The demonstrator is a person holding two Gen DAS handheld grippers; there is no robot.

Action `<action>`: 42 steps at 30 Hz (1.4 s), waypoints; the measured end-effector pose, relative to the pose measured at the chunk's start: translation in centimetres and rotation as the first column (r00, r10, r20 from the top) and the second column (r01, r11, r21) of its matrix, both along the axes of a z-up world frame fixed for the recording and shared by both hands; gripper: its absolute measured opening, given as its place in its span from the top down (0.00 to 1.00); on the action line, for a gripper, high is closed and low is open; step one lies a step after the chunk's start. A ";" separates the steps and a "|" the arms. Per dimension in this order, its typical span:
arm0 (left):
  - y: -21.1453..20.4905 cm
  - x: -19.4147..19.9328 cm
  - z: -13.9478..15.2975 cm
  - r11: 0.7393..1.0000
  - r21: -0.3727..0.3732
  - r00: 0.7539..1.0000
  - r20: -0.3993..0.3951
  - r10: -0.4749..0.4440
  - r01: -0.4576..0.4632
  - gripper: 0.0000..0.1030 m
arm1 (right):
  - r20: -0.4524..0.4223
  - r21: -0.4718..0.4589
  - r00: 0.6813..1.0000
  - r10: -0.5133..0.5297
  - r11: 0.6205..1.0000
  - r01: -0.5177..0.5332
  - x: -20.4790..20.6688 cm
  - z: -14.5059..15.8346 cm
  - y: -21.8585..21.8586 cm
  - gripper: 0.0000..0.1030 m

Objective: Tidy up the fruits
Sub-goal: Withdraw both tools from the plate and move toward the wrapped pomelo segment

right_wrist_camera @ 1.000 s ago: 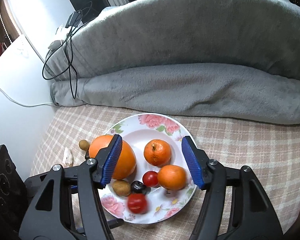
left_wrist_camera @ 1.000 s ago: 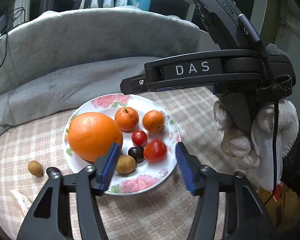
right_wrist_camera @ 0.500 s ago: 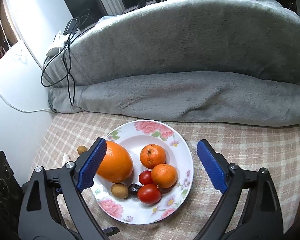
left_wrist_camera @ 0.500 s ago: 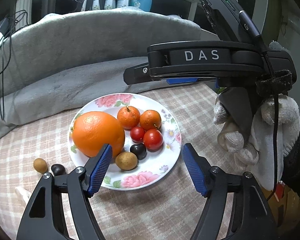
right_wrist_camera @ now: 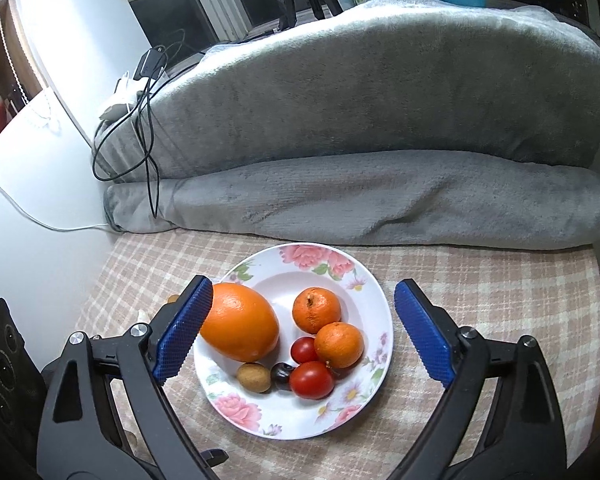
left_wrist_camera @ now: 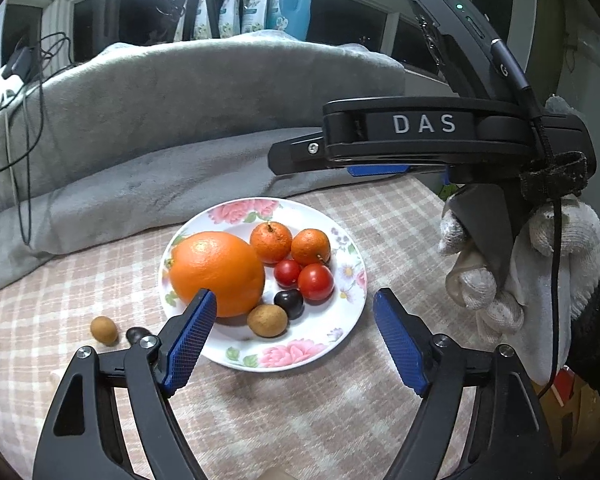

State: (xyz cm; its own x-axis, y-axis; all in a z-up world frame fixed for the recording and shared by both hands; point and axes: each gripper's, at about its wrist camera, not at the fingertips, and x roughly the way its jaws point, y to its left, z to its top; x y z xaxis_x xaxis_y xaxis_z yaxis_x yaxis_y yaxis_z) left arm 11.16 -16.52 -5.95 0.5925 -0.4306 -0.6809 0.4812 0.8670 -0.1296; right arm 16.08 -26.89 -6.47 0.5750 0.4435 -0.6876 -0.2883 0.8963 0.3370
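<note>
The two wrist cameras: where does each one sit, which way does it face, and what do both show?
Left wrist: sits behind the open left tongs, facing down at the floral plate of fruit; the right tongs' body and gloved right hand show on the right.
Right wrist: sits behind the open right tongs, facing down at the plate; only its own fingers show.
Shared: plate, large orange, grey blanket, checked cloth.

The left gripper (left_wrist_camera: 294,336) opens wider, nothing between its jaws; the right gripper (right_wrist_camera: 300,332) is wider too, and empty.
</note>
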 end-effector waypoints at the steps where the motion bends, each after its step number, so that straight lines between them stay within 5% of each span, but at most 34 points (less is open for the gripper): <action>1: 0.2 -0.1 0.1 1.000 0.001 1.000 0.003 0.003 -0.003 0.21 | 0.001 0.001 1.000 -0.001 1.000 0.001 -0.1 0.1 0.0 0.08; 23: 5.6 -2.7 2.2 0.995 -0.008 0.993 0.066 0.100 -0.099 0.21 | 0.043 0.035 0.999 0.010 0.999 -0.011 -3.7 2.4 2.1 0.08; 42: 15.5 -6.7 1.4 0.963 0.039 0.960 0.104 0.260 -0.265 0.22 | 0.079 0.047 0.985 0.156 0.986 -0.160 -7.7 4.0 7.3 0.08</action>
State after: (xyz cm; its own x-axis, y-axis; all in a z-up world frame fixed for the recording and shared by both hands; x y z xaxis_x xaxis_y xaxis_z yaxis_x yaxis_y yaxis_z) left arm 4.42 -1.07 -4.57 0.7441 -0.2161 -0.6321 0.2435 0.9689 -0.0446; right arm 8.39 -19.58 -2.43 0.5436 0.5676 -0.6184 -0.4509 0.8188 0.3552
